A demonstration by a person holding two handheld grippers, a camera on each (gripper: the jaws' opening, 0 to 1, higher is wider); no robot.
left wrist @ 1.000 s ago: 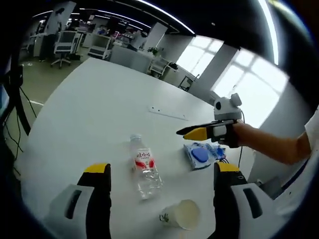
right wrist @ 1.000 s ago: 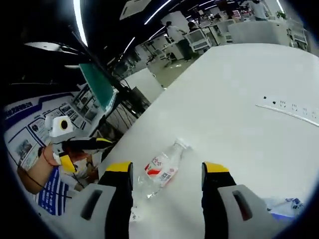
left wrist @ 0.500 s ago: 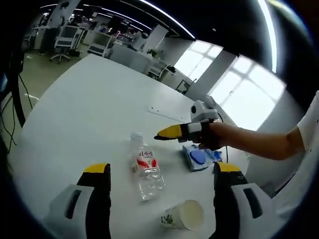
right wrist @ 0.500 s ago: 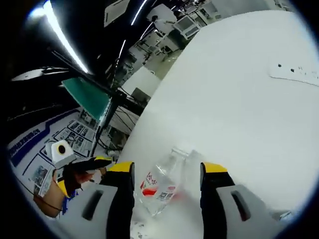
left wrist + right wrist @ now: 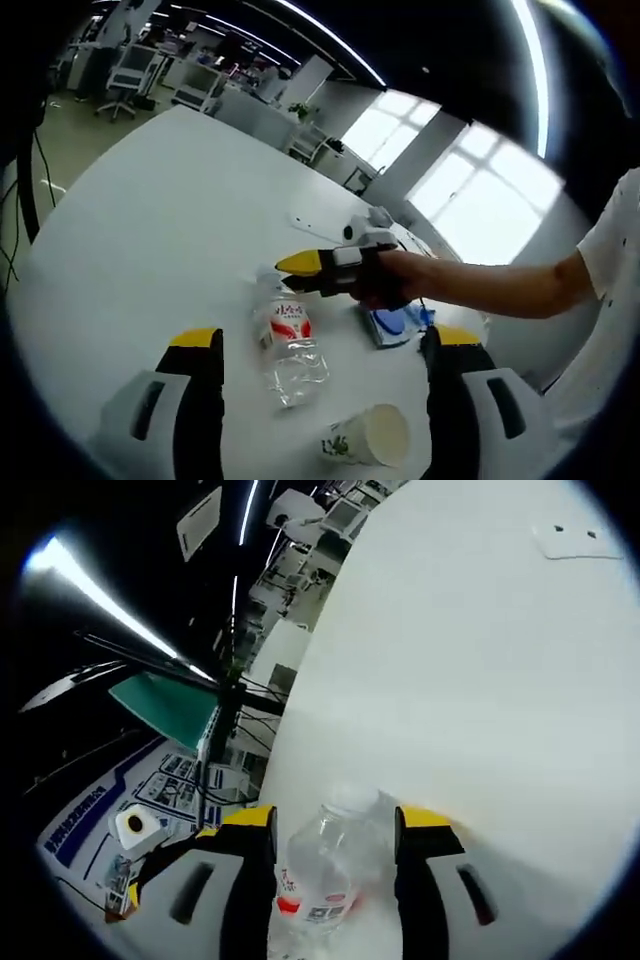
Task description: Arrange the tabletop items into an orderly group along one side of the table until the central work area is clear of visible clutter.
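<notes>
The white counter (image 5: 150,220) carries everything, largest first: a clear bottle (image 5: 287,340) lying on its side mid-counter, a paper cup (image 5: 372,436) tipped over near it, and a blue packet (image 5: 392,322) just beyond.

The right claw (image 5: 335,830) stands open with the bottle's neck end between its jaws, apparently not yet gripped. The left claw (image 5: 315,345) hangs wide open above the bottle, holding nothing.

Risks, as I judge them: the bottle is round, smooth and thin-walled, so closing near its cap could squirt it sideways and set it rolling toward the cup. Squeezing too hard may crumple it. The light cup would skid at any knock.
</notes>
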